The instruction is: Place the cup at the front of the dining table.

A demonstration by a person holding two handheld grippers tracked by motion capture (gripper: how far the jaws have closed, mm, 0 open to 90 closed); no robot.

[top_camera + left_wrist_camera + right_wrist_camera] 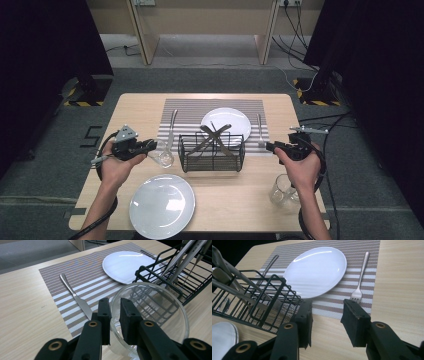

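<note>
— Where's the glass [150,315]?
— Beside the black wire basket [160,272], its rim pinched by the left gripper [115,312].
— And the right gripper [328,312]?
— Jaws apart, seemingly empty, near the fork [360,275].

A wooden table [135,107] carries a striped placemat [192,107], wire basket [212,152], plate [161,206] and glasses [284,192].
</note>
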